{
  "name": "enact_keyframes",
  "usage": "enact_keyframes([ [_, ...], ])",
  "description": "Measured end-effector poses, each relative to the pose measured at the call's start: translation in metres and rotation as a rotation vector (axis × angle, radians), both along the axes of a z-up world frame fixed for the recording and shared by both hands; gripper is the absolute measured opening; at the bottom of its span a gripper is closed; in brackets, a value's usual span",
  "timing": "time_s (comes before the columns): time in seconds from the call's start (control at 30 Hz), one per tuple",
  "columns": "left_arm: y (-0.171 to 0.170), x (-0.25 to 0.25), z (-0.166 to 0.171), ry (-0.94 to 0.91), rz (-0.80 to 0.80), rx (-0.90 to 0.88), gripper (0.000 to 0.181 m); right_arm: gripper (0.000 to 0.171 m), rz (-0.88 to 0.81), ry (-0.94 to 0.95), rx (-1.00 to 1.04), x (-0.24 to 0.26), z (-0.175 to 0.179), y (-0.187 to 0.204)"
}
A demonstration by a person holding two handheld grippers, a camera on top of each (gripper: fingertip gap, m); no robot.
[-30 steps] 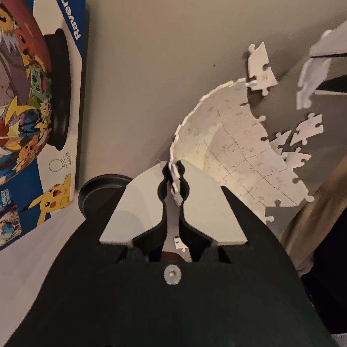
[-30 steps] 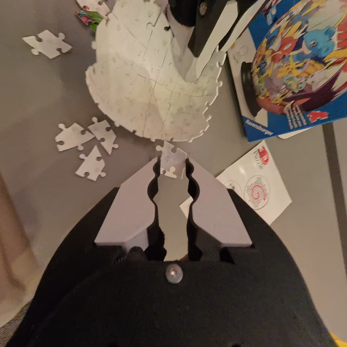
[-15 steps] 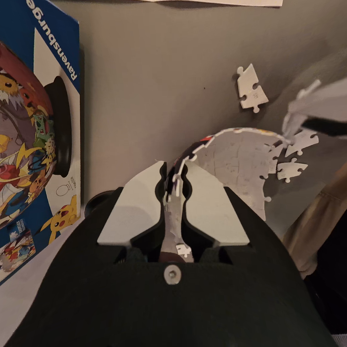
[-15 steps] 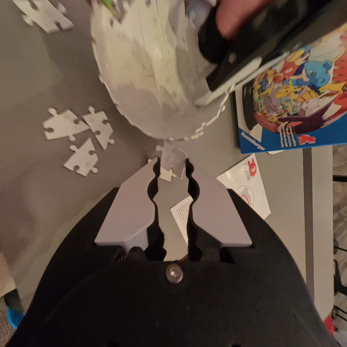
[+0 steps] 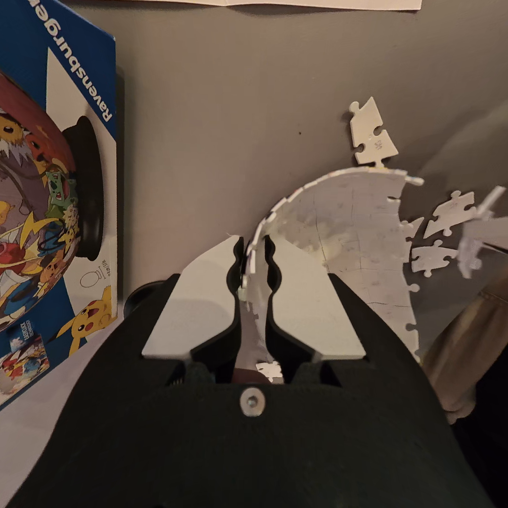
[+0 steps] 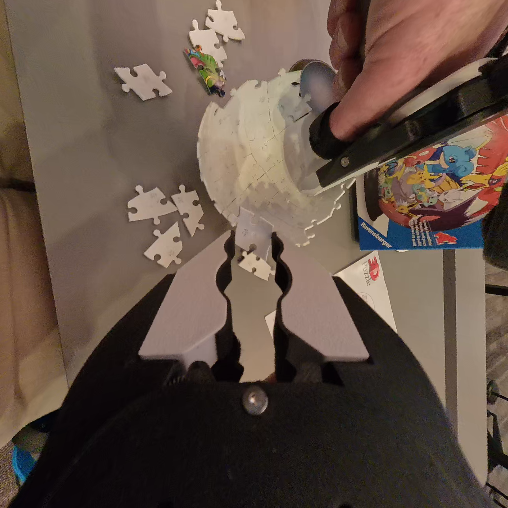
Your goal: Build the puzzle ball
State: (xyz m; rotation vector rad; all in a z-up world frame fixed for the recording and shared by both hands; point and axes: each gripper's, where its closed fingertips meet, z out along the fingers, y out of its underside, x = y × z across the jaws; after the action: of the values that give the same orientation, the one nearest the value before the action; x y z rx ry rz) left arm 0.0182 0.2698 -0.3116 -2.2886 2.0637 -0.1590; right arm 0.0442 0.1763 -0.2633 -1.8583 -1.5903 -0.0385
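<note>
Left hand-held gripper (image 5: pixel 254 244) pinches ball shell (image 5: pixel 351 247) rim; right hand-held gripper (image 6: pixel 253 239) pinches loose piece (image 6: pixel 251 233) at shell edge.

this looks like a home hobby spot: a plain grey desk (image 6: pixel 82 132) carries a colourful puzzle box (image 5: pixel 55 192) along its edge, a leaflet (image 6: pixel 368 286) and loose white pieces (image 6: pixel 165 209). a beige cushion-like surface (image 6: pixel 19 247) sits beside the desk's edge.

Loose pieces (image 6: pixel 165 217) crowd the left of the half-built ball (image 6: pixel 255 162); box (image 6: pixel 428 192) blocks right.
</note>
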Motion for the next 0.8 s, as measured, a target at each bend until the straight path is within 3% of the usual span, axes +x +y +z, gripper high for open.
enact_keyframes([
  [0.27, 0.005, 0.0, 0.002, -0.018, 0.005, 0.048, 0.02, 0.025, -0.039, -0.002, -0.046, 0.015, -0.04, 0.019],
  [0.53, 0.016, 0.018, 0.038, -0.117, -0.035, 0.236, 0.033, 0.025, -0.049, 0.136, -0.119, 0.025, -0.052, 0.026],
  [0.67, 0.014, 0.032, 0.062, -0.216, -0.136, 0.339, 0.035, 0.025, -0.049, 0.17, -0.14, 0.027, -0.055, 0.032],
  [0.8, 0.011, 0.038, 0.054, -0.188, -0.235, 0.378, 0.045, 0.025, -0.032, 0.196, -0.165, 0.023, -0.058, 0.034],
])
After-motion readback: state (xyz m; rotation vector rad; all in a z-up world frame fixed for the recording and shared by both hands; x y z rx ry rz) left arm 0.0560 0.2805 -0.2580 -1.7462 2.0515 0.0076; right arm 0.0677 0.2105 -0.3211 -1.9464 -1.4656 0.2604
